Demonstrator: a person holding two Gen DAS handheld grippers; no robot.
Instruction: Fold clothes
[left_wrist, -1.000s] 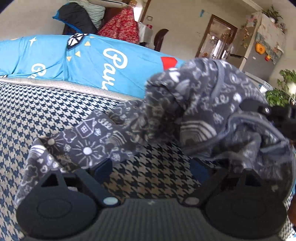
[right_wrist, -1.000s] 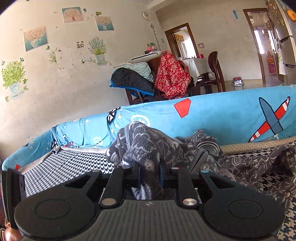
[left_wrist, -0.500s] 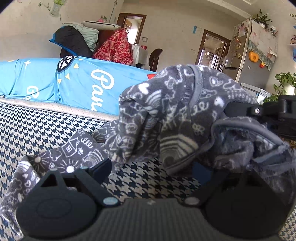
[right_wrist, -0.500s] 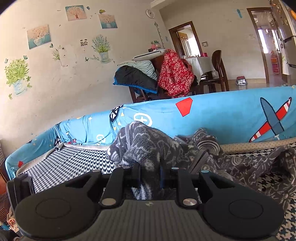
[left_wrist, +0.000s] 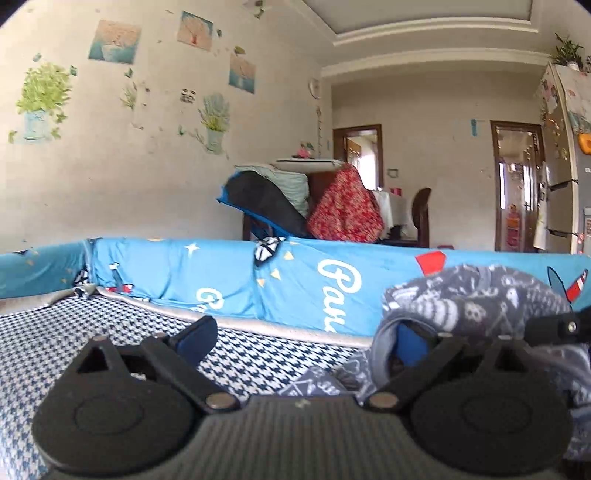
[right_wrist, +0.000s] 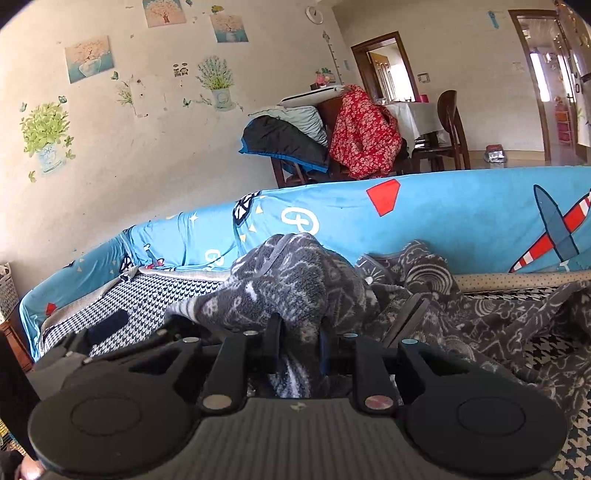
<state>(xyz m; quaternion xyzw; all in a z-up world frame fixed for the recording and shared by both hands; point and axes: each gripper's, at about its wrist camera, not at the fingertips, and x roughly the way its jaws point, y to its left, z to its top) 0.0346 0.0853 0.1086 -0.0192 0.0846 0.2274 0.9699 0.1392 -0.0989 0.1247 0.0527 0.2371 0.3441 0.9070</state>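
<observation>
A grey fleece garment (right_wrist: 295, 280) with white doodle print lies bunched on the houndstooth sofa seat (right_wrist: 147, 295). My right gripper (right_wrist: 299, 343) is shut on a raised fold of it; the rest trails off to the right. In the left wrist view the same grey garment (left_wrist: 480, 299) sits at the right, with a hem draped over the right fingertip (left_wrist: 410, 339). My left gripper (left_wrist: 303, 343) is wide and still opening, with only the houndstooth seat (left_wrist: 92, 332) and a low scrap of cloth showing between its fingers. A black part of the right gripper pokes in at the right edge.
A blue printed cover (left_wrist: 295, 284) drapes the sofa back behind the seat. Beyond it stand chairs piled with a dark jacket (left_wrist: 262, 199) and red floral cloth (left_wrist: 347, 206), then a dining table and doorways. A fridge (left_wrist: 565, 155) stands far right.
The left view has swung up and to the left, so the garment that filled it now sits at its right. The sleeve no longer lies over the left finger. The right gripper keeps its grip.
</observation>
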